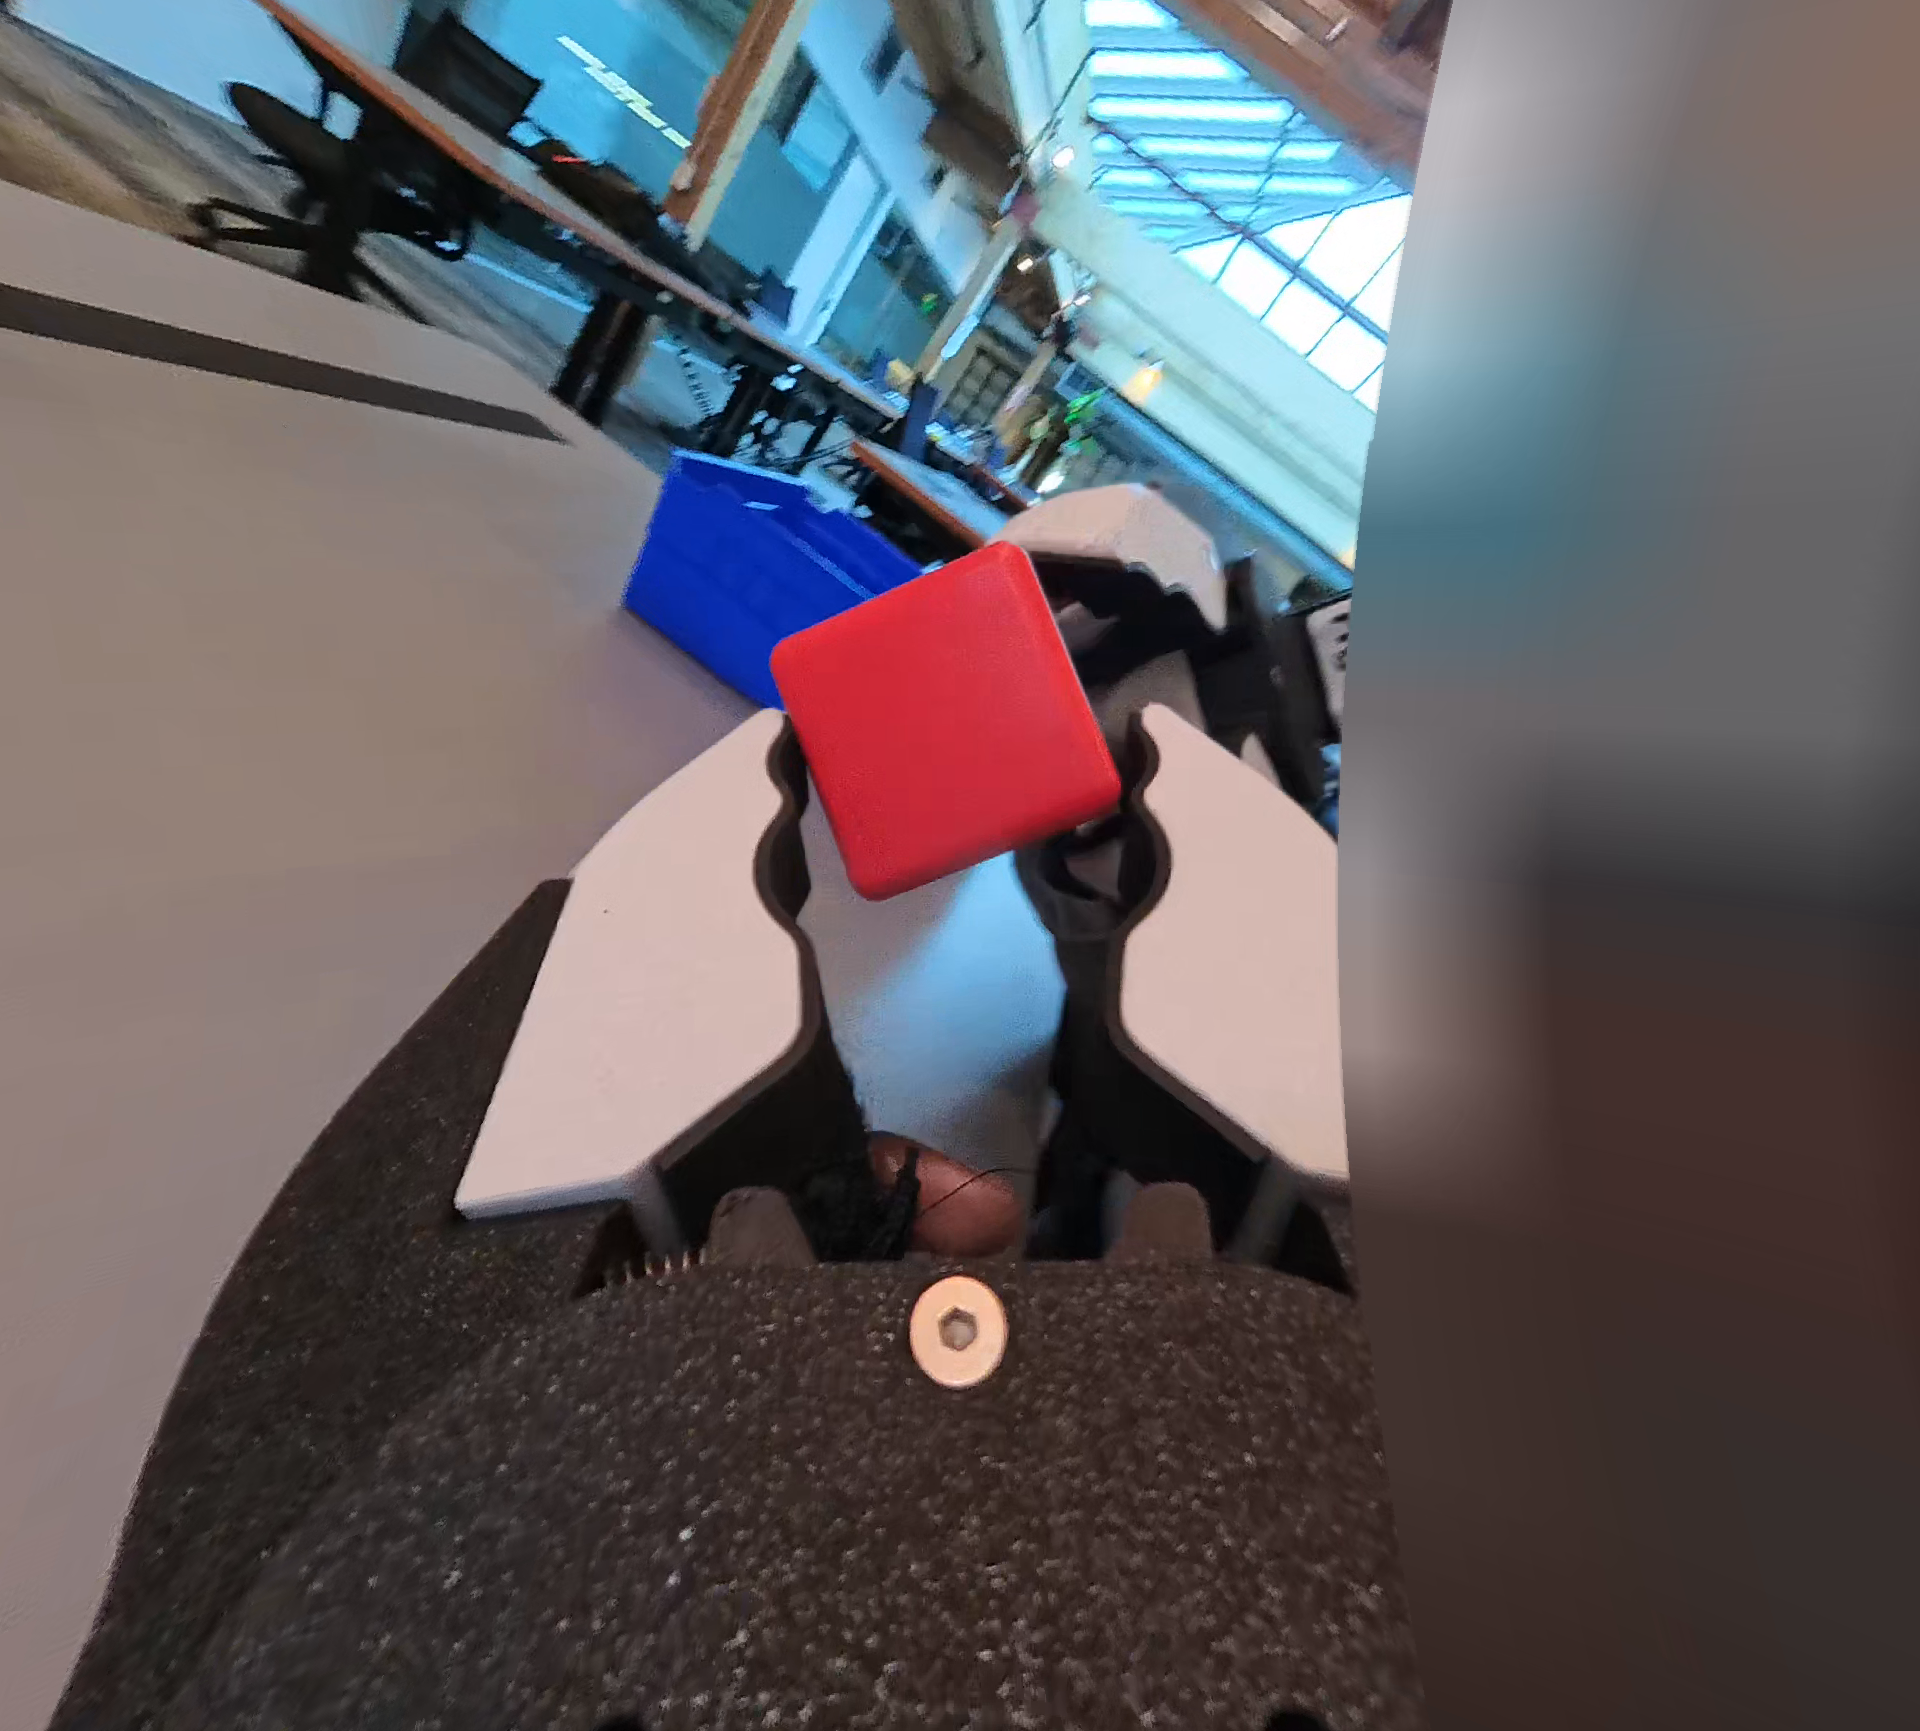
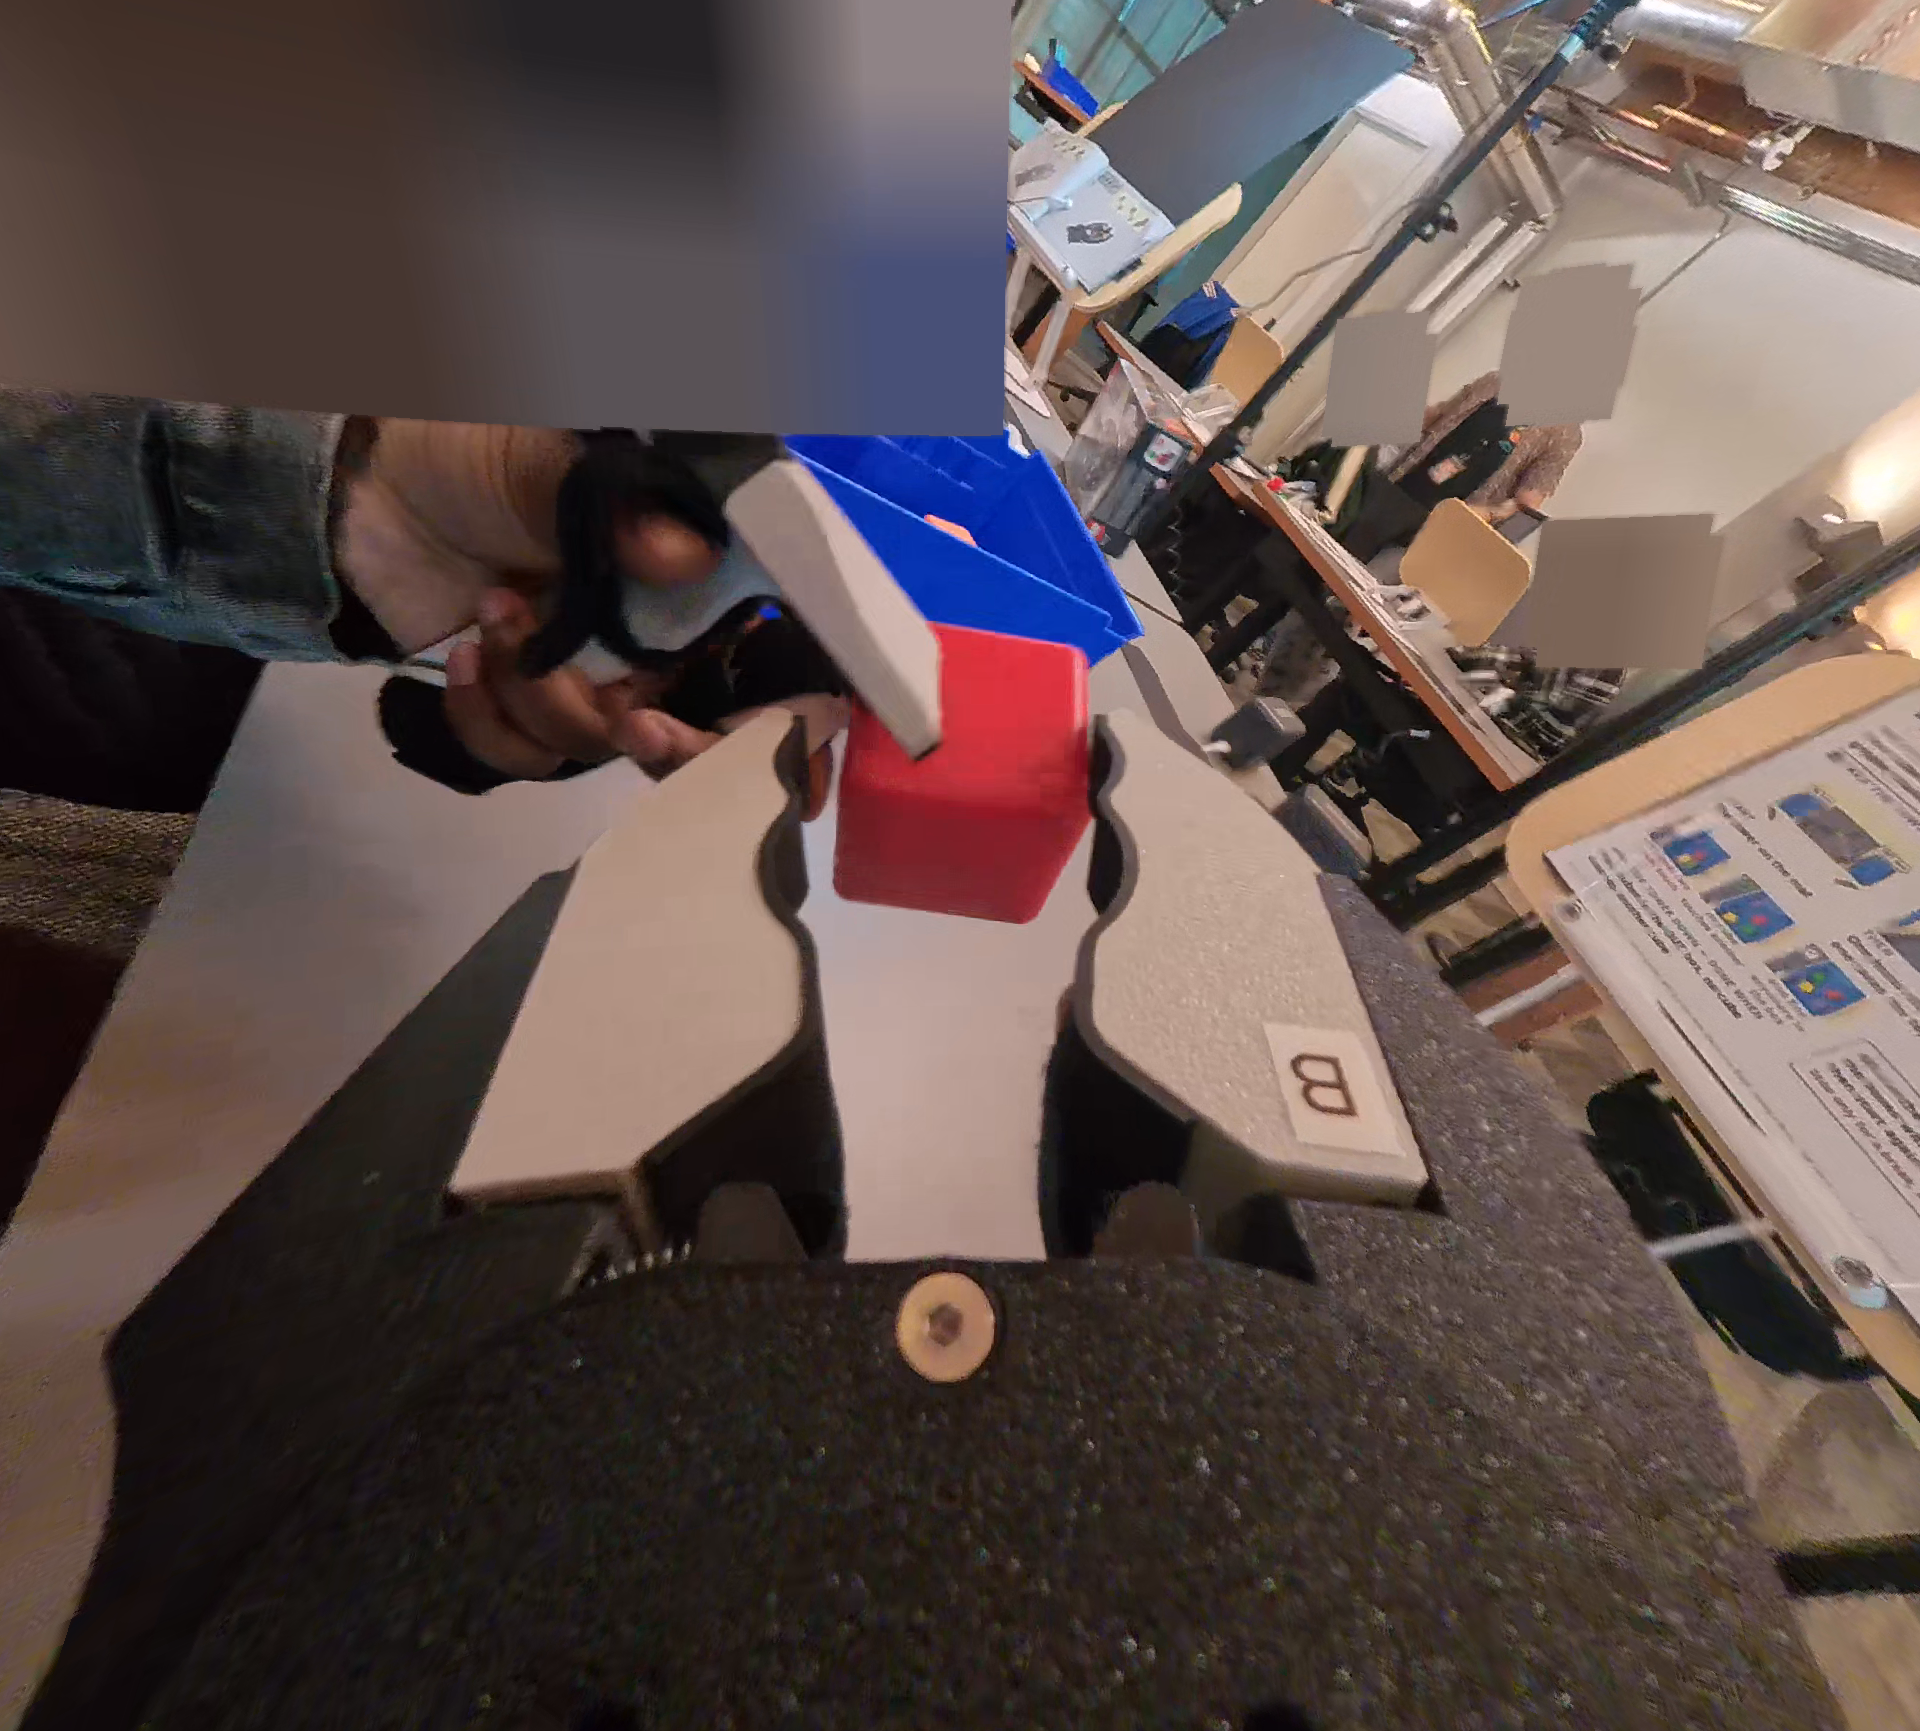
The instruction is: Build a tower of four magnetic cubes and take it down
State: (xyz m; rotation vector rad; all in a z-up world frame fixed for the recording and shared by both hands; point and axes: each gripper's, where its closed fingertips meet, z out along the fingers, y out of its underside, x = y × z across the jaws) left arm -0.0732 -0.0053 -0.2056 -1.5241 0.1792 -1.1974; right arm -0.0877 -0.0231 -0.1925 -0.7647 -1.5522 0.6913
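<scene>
A red cube (image 1: 940, 720) sits tilted between my left gripper's (image 1: 954, 751) fingertips, and both pads press on its corners. It is held above the grey table (image 1: 312, 642). In the right wrist view the same red cube (image 2: 966, 819) stands between my right gripper's (image 2: 945, 772) fingers. The right pad touches its side, but a gap shows between the left pad and the cube. The left gripper's finger (image 2: 842, 601) lies across the cube's upper front, held by a person's hand (image 2: 468, 601). The right gripper (image 1: 1127, 538) shows behind the cube in the left wrist view.
A blue bin (image 1: 727, 580) stands on the table just behind the cube; it also shows in the right wrist view (image 2: 997, 569) with something orange (image 2: 951, 528) inside. An instruction sheet (image 2: 1766, 954) lies at the right. Desks and chairs stand farther off.
</scene>
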